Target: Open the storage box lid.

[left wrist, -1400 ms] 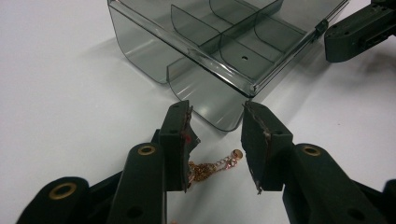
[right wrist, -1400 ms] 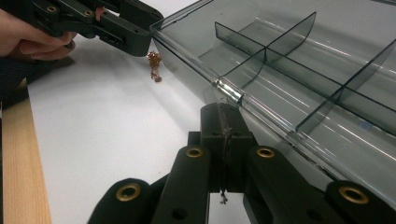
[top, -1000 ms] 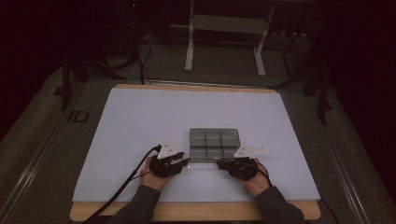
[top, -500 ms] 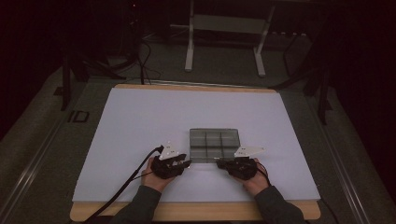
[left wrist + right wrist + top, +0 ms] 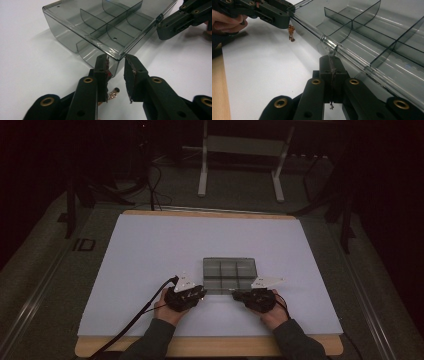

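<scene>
Lying near the front edge of the white table cover (image 5: 150,250), a smoky transparent compartment box (image 5: 229,275) sits between two hand-held grippers, with wide bare sheet open behind it and to both sides. Only a narrow strip of sheet and the wooden table edge (image 5: 210,346) remain in front, where the person's sleeves enter.

At the box's near left corner, the left gripper (image 5: 117,65) has its black jaws apart, one on each side of the corner's lower wall and just short of gripping it. Worn, reddish pad linings show on the inner jaw faces. A small coppery metal piece (image 5: 113,93) hangs between the jaw bases; what it is cannot be made out.

On the near long edge, the right gripper (image 5: 332,65) has its jaws pressed together on a small clear latch tab (image 5: 331,50) that hangs from the box's rounded front lip.

Hard, glossy plastic forms the box, with thin curved and straight dividers (image 5: 352,22) making two rows of cells under a flat lid (image 5: 100,25). Whether the cells hold anything is hard to tell through the tinted walls. Both gripper views cut off the far side of the box.
</scene>
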`<action>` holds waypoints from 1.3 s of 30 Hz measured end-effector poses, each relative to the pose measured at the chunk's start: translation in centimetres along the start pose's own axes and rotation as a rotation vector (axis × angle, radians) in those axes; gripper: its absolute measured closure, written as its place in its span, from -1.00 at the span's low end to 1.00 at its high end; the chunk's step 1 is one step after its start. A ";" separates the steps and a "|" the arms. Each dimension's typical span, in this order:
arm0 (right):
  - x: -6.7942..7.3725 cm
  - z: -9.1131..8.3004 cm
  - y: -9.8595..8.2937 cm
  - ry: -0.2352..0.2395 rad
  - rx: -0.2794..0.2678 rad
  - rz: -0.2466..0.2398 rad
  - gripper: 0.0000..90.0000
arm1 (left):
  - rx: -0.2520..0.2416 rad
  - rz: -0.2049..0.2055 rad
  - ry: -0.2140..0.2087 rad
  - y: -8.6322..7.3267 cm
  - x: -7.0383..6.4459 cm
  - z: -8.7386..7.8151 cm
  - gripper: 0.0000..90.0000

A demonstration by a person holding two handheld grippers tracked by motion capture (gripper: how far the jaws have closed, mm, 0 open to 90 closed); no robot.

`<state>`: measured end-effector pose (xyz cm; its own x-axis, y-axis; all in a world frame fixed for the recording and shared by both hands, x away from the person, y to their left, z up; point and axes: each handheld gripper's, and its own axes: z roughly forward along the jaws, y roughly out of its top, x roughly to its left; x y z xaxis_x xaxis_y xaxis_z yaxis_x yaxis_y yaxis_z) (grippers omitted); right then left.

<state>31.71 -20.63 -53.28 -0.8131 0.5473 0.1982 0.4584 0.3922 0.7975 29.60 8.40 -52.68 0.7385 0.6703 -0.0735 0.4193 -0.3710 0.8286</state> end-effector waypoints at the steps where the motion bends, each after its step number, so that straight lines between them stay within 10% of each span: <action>1: 0.0 0.0 0.0 0.001 -0.001 0.000 1.00 | 0.002 0.004 -0.002 0.0 0.0 0.0 0.64; 39: 0.0 -0.9 0.9 0.004 -0.065 -0.002 1.00 | -0.019 -0.001 0.001 0.3 0.6 -0.3 0.57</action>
<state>31.80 -20.95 -52.07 -0.8156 0.5433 0.1991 0.4328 0.3443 0.8331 29.97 8.87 -52.33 0.7375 0.6713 -0.0732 0.4097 -0.3585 0.8388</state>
